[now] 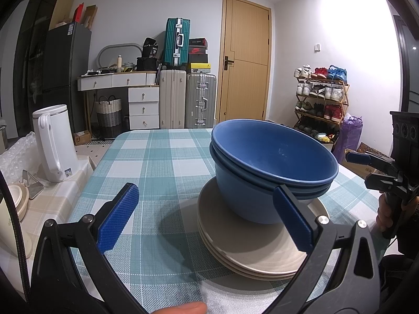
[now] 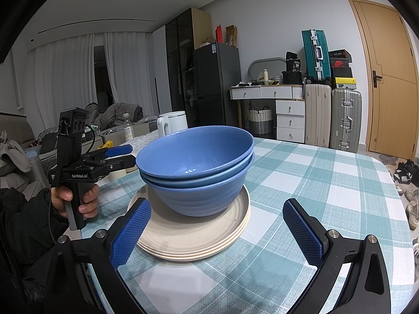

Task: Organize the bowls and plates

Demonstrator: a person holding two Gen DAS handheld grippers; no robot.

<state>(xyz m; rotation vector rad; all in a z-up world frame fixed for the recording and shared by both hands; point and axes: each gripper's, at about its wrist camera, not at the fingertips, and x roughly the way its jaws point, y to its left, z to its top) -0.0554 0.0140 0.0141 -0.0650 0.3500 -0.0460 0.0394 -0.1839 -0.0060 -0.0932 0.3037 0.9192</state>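
Blue bowls (image 2: 195, 172) nested, sitting on stacked beige plates (image 2: 188, 238), mid counter (image 2: 301, 183) on checked cloth. Left gripper (image 1: 207, 217) spread, empty, near side of stack; right gripper (image 2: 217, 233) spread, empty, just beside plates. Stacking looks done or about to be redone; next move likely needs a rim pinch on top bowl. Kettle (image 1: 53, 144) far left, suitcases, door behind.

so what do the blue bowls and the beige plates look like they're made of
Blue bowls: probably plastic or wheat-straw composite, matte with fine dark speckles and soft highlights; glazed ceramic is unlikely.
Beige plates: likely the same composite, with a dull speckled surface and thin rims.
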